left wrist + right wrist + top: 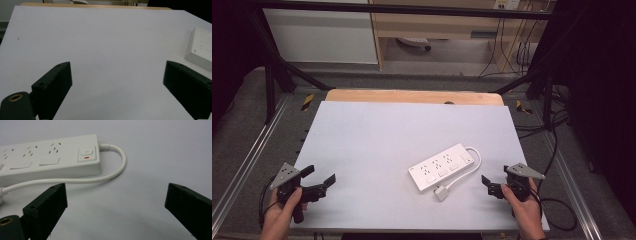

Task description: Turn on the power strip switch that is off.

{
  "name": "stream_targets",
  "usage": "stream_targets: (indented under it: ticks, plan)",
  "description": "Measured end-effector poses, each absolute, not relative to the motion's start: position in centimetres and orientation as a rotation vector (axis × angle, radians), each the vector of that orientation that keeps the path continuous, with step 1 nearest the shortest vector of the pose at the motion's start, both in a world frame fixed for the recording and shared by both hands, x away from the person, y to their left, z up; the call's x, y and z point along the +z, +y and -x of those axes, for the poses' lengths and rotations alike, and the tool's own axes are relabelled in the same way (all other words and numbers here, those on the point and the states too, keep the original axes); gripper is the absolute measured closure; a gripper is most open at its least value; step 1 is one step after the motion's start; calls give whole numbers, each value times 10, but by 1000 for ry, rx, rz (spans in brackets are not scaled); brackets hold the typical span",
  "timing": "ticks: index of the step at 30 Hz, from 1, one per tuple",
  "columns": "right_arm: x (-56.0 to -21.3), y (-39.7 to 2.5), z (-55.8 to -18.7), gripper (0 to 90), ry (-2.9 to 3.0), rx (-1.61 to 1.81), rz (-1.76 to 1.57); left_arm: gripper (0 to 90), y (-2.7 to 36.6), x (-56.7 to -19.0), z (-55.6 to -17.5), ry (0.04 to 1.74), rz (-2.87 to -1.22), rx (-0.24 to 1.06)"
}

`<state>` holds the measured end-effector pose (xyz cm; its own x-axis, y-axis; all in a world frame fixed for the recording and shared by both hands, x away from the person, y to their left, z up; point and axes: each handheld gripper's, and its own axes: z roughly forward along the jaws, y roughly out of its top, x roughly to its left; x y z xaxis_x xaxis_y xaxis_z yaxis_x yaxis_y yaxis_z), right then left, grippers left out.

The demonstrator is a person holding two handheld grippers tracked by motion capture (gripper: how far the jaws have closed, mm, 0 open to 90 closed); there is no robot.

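Counter point(377, 135): a pale grey board is laid over a wooden top, whose edge is seen at 12 o'clock.
Power strip point(441, 167): a white power strip is laid flat on the counter toward 4 o'clock from its middle, set diagonally. Three socket groups are seen on top, and a switch with a red mark point(86, 154) at the cord end.
Cord point(467, 170): a white cord is looped out of the switch end and run back along the strip's near side to a white plug point(442, 193) lying on the counter just beside the strip.
Left hand-held gripper point(322, 180): it is held at 8 o'clock above the counter; its jaws are spread wide and nothing is gripped.
Right hand-held gripper point(495, 181): it is held at 4 o'clock, near the strip but apart from it; its jaws are spread wide and nothing is held, with bare counter and the cord seen between them.
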<state>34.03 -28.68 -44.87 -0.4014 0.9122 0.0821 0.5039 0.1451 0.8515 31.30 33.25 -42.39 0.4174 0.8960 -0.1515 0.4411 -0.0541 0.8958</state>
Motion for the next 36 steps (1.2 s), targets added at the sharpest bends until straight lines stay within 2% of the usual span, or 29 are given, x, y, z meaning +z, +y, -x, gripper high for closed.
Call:
stream_targets:
  ticks: [15,36]
  plan:
    - [-446,-290,-341,36,1960,1209,-1385,58,331,-426,-318,1177,-1696,534]
    - [-417,-292,-336,26,1893,1356,-1346,58,332,-428,-318,1175,-1709,517]
